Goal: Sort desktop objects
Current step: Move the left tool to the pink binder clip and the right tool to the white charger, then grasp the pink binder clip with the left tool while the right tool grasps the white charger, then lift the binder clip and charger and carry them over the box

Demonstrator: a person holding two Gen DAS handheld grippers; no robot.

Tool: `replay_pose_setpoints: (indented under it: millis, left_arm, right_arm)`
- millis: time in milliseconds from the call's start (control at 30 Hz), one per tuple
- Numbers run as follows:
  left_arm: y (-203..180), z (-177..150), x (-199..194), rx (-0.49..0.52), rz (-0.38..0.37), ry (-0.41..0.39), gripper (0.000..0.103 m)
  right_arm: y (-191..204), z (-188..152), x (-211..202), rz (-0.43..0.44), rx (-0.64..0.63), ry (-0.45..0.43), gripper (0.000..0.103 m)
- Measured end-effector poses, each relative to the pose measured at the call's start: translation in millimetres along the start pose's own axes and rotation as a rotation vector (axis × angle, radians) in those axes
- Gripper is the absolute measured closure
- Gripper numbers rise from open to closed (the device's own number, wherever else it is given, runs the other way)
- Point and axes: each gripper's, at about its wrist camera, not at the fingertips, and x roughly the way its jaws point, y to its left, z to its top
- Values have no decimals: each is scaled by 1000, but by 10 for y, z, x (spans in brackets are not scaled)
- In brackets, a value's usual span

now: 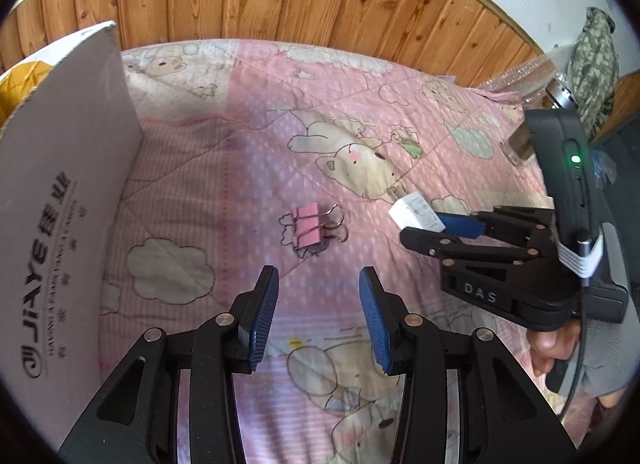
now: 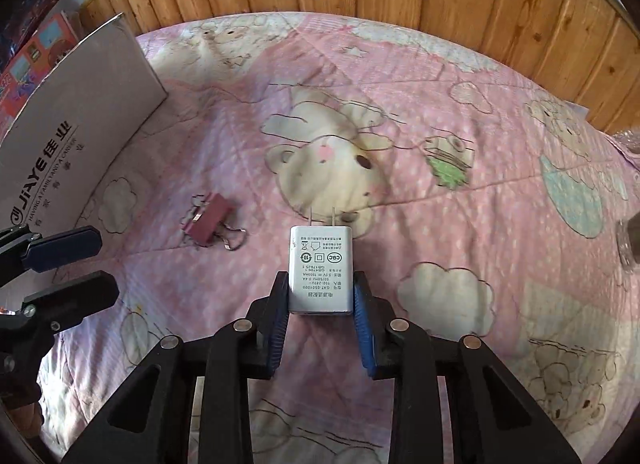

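Two wrist views over a bed covered by a pink quilt [image 2: 460, 111] printed with bears and clouds. Much is cut off or unclear: the cardboard box [image 1: 60, 191] at the left runs out of both views, so you cannot see its inside, apart from something yellow at its top edge. At the far right of the left wrist view a small glass item and a camouflage-patterned cloth are too distorted to identify, and only a few fingertips of your right hand [image 1: 552, 348] show below the handle.

Your right tool [image 2: 321, 296] is pinching the white charger [image 2: 320, 268]: both blue pads press on its sides near the rear end, its label faces up, and its two metal prongs point away from you. Whether it rests on the quilt or hangs just above it cannot be told.

Your left tool [image 1: 319, 284] stands spread, with nothing between its pads. The pink binder clip [image 1: 308, 223] lies on the quilt just ahead of its fingertips, apart from them, wire handles to the right. The clip lies to the left of the charger, near but not touching.
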Motion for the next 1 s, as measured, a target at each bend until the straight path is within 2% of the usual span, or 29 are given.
replay_pose_setpoints:
  millis: [167,200,300,367,400,433,467,500,733,1000]
  left_arm:
    - [-7,104,427,-59,11,16,58]
    - [-8,113,416,-57,11,-32,58]
    - [56,148,448,-91,-12,-58,58]
    - [89,162,451,-105,-32,-70,62]
    - [94,166,454,-99,-23,-74,70]
    - [94,170,463,-89,-8,-75,80]
    - [95,160,459,-85,-8,-80,80]
    - [95,146,450,-85,-6,-84,80]
    - [67,42,303,-94,17,-85,82]
    - [42,-36,-52,-89,20,-95,82]
  right_arm:
    - [-245,-67,-37,12,43,5,71]
    - [-250,-64,-34,19,45,0,71]
    - [-219,-50,-18,31,30,-25,61]
    - [-184,-45,4,33,13,-45,56]
    - [-159,-37,11,28,4,-51,55]
    - [-149,-39,12,23,-4,-52,57]
    - [-146,-40,7,14,-8,-49,69]
    - [-155,-37,0,1,-9,-47,71]
    - [-167,-44,-37,16,17,-28,71]
    - [-74,-97,-145,29,21,-27,71]
